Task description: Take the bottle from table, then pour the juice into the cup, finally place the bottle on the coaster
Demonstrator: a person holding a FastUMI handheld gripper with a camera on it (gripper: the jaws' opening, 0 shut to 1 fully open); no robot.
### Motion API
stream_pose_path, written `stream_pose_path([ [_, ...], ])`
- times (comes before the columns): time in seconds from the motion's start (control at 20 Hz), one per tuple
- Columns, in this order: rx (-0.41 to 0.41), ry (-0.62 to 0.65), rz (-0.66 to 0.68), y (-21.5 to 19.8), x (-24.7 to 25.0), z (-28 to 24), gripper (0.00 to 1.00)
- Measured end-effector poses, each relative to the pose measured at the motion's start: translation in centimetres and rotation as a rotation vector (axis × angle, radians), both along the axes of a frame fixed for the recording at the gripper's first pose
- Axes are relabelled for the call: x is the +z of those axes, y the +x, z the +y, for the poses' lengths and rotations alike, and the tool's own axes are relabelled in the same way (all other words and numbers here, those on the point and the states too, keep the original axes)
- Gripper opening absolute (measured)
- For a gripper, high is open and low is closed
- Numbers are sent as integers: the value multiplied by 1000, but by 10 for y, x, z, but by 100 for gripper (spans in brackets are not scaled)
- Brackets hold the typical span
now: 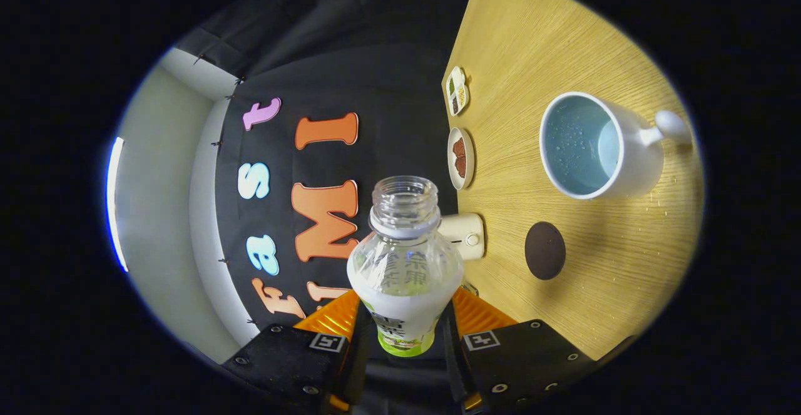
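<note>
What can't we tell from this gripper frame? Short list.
- Bottle: base cut off between the fingers; any juice left cannot be read through the label wrap.
- Cup: interior is visible with droplets, but fill level is unclear.
- Two small dishes near the booth wall: contents too small to identify.
- Cream device: partly hidden behind the bottle.
- Coaster: fully visible, bare.
- Gripper: shut on the bottle.
</note>
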State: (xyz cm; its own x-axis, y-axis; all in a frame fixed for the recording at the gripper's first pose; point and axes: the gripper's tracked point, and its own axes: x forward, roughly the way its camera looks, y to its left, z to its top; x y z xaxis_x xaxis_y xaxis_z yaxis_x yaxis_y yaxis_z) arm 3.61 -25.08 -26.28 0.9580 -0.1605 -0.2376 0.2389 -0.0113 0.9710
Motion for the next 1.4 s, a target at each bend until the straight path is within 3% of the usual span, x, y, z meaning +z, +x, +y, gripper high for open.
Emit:
stream_pose_path([
  [1.4, -25, 107, -17, 0, -4, -10, 54],
])
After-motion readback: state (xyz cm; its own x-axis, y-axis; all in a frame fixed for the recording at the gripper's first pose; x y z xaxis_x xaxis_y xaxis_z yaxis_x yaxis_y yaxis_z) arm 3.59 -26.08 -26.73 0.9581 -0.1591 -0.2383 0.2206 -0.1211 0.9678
